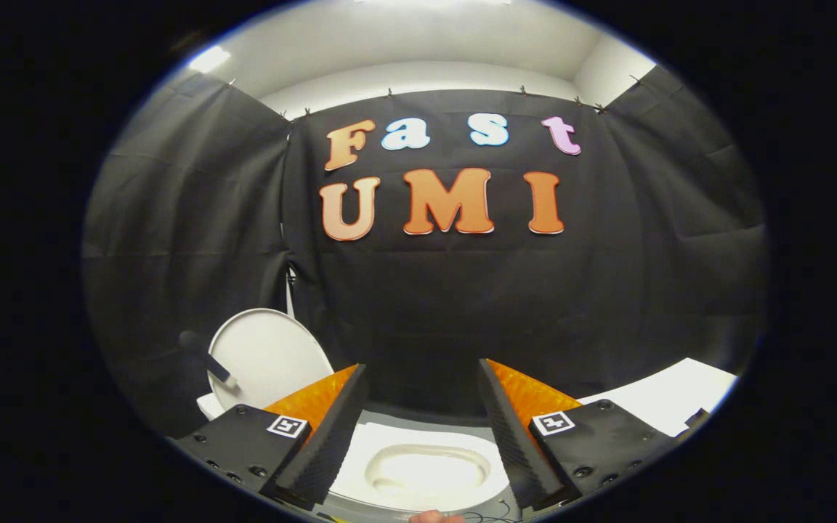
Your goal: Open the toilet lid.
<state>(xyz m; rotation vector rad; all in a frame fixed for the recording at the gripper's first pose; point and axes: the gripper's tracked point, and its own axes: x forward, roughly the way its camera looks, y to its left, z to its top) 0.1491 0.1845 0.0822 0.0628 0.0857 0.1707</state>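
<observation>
Lid (269, 356) is standing raised at lower left, looking rigid, light, slick plastic I'd be hooking by its rim, while my fingers (422, 428) are gaping wide, holding nothing, over the bowl (426, 472).

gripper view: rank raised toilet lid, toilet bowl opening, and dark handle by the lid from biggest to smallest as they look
1. raised toilet lid
2. toilet bowl opening, close to the lid's size; fisheye and nearness make that unsure
3. dark handle, clearly smallest

The gripper is open.

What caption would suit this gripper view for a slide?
Toilet lid stands raised beside the exposed bowl; the gripper hangs above it, fingers spread apart and holding nothing.
</observation>
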